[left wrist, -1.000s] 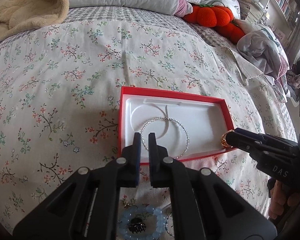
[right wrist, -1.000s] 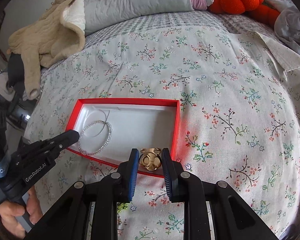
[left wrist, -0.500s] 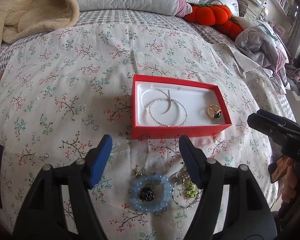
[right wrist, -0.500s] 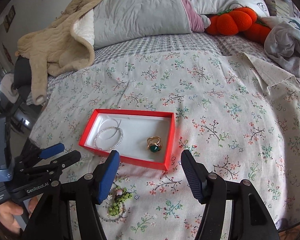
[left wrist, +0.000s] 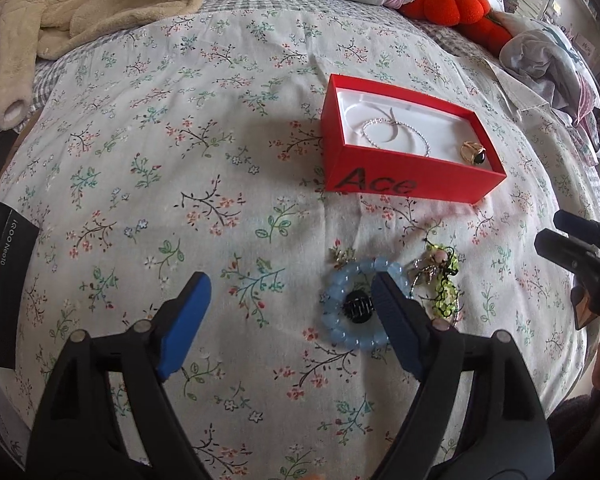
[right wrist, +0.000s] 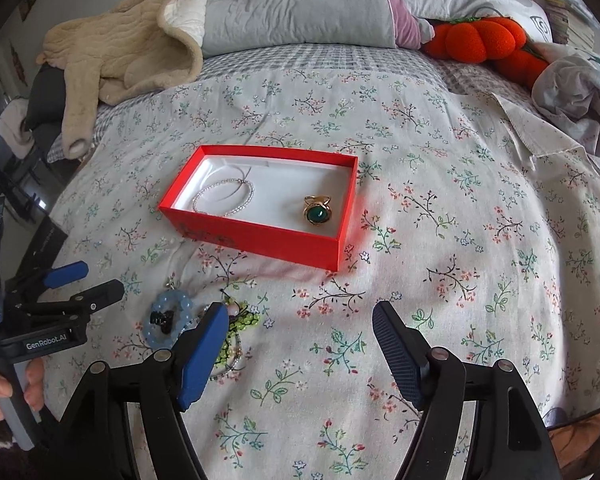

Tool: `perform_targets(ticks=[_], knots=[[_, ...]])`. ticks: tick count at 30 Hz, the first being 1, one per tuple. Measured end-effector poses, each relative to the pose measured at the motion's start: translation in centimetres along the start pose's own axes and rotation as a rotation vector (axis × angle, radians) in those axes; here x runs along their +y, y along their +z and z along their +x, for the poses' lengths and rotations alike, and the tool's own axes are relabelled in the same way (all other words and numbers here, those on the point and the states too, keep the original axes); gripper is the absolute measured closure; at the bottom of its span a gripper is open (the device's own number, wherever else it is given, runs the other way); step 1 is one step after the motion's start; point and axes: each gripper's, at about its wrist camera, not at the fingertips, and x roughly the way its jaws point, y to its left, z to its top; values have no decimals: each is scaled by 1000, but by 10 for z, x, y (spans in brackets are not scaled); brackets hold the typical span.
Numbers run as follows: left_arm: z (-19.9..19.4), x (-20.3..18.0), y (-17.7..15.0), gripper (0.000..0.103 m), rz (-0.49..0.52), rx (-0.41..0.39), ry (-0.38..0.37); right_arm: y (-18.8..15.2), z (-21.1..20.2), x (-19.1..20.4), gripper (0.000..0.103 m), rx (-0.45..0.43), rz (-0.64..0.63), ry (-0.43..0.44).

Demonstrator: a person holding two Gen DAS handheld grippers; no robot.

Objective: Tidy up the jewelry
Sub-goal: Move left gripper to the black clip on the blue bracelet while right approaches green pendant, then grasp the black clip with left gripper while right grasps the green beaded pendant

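Two grippers (right wrist: pixel 300 336), one box (right wrist: pixel 256 236), one ring (right wrist: pixel 317 212)

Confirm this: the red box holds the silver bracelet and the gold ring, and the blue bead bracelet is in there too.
Not quite. The red box holds the silver bracelet and gold ring, but the blue bead bracelet lies on the bedspread outside it, as the left wrist view shows.

Your left gripper (left wrist: pixel 288 312) and right gripper (right wrist: pixel 298 342) each have black plastic arms with triangular cut-outs, silver screws at the joints, and blue ribbed pads (right wrist: pixel 200 354) lining the fingers. White lettering "GenRobot.AI" marks the left gripper's body, above a grey handle in your hand (right wrist: pixel 4 390).
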Motion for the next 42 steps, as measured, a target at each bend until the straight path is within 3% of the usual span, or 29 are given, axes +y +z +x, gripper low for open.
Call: perform_targets(ticks=[9,20,22,24,29,38,39,42], knots=[[11,2,-24,21,83,-12,29,-20,10,-7,27,55,-16,-59],[22,-13,-30,21,138,10,-149,-31,25,5,27,105,-71,-83],[22,-18,-31,28,156,3,-172,-33,29,8,27,118,-82,-81],[22,-22,-30,46,167,2,-190,-35,31,12,27,124,-94,-79],[27,-27,-27,69,182,8,-223,-35,31,18,27,125,-110,-64],[37,-38,-20,69,204,23,-190,-36,36,24,27,133,-95,-5],[37,-38,-20,76,203,22,-187,-37,36,25,27,135,-88,11],[37,-38,-20,78,202,28,-184,-38,39,30,27,140,-82,48]])
